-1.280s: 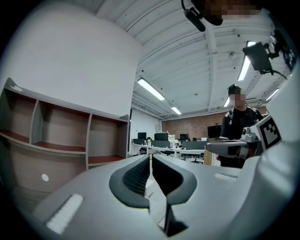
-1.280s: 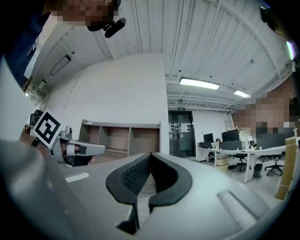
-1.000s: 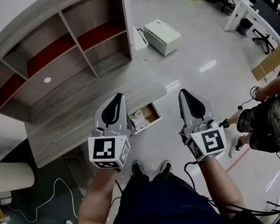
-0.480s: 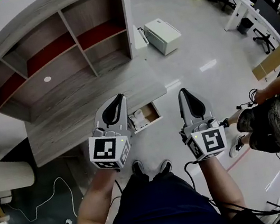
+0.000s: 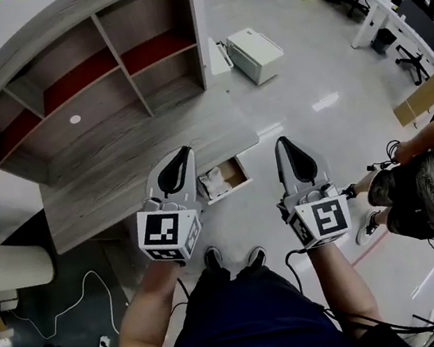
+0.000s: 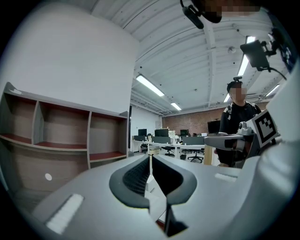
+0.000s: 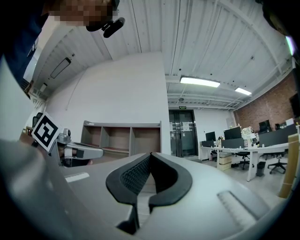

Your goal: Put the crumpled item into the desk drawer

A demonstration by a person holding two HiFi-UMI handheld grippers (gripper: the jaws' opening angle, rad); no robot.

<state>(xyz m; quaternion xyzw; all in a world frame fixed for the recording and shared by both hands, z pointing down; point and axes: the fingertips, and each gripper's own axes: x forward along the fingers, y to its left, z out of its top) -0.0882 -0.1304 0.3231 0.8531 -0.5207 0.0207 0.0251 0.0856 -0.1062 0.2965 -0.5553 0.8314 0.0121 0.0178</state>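
Head view from my seat, left gripper (image 5: 186,151) and right gripper (image 5: 282,144) held side by side, jaws pressed together on nothing, pale crumpled item (image 5: 213,181), paper I think, lying inside the open drawer (image 5: 238,175) at the worktop (image 5: 119,186) edge.

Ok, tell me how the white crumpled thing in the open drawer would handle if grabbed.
The white crumpled item looks like paper or thin cloth: probably light, yielding when squeezed. Its lumpy, creased shape seems unlikely to roll inside the open wooden desk drawer.

Grey desk (image 5: 117,173): white disc (image 5: 74,119) on top, crumpled item (image 5: 212,182) in open drawer (image 5: 236,175).
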